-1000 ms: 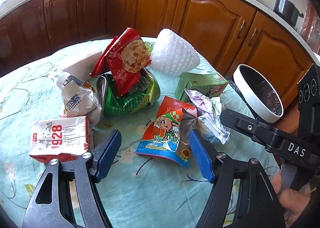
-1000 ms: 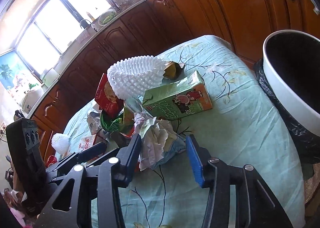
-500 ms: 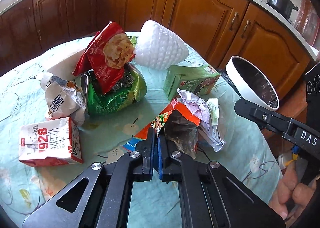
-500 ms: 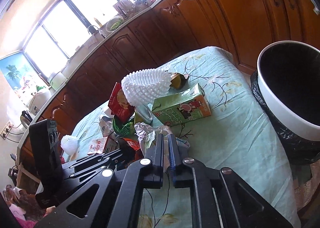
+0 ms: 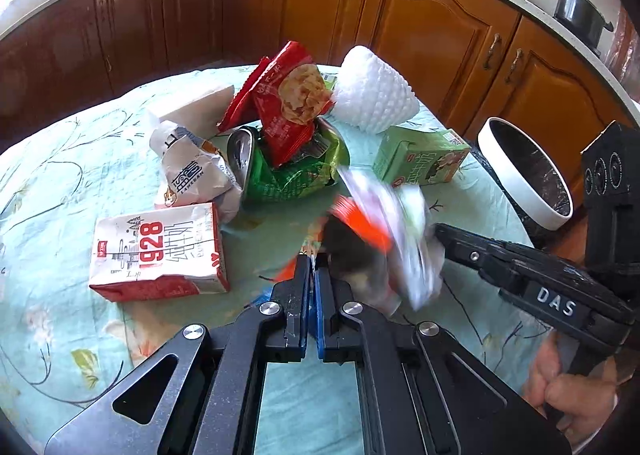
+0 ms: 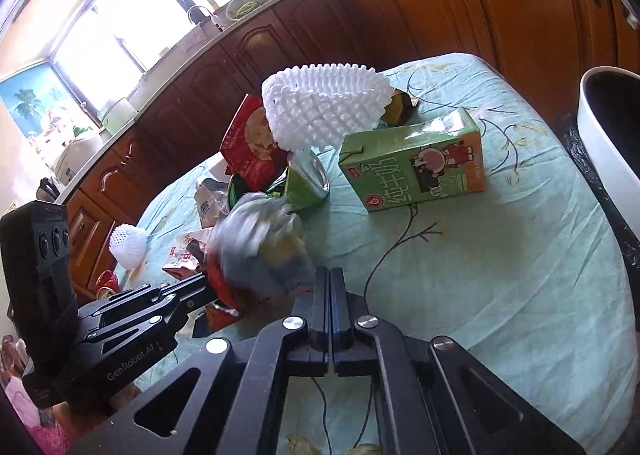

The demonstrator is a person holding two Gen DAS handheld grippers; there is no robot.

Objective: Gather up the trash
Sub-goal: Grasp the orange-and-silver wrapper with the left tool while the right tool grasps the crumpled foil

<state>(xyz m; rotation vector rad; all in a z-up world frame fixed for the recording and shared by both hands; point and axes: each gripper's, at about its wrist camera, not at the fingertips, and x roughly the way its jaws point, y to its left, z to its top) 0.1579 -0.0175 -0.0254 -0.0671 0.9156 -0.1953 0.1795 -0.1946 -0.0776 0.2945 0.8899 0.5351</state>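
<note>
Pinching the orange snack wrapper (image 5: 362, 221) and crumpled paper (image 6: 260, 239) by thin edges with both grippers (image 5: 313, 261) (image 6: 330, 275) clamped, you risk dropping either short of the bin (image 5: 524, 171) at 2 o'clock.

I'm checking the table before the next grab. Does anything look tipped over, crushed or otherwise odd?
Yes. The green drink carton and the white 1928 carton both lie on their sides, and the green can is tipped over under a red snack bag. The wrappers in both shut grippers are motion-blurred.
</note>
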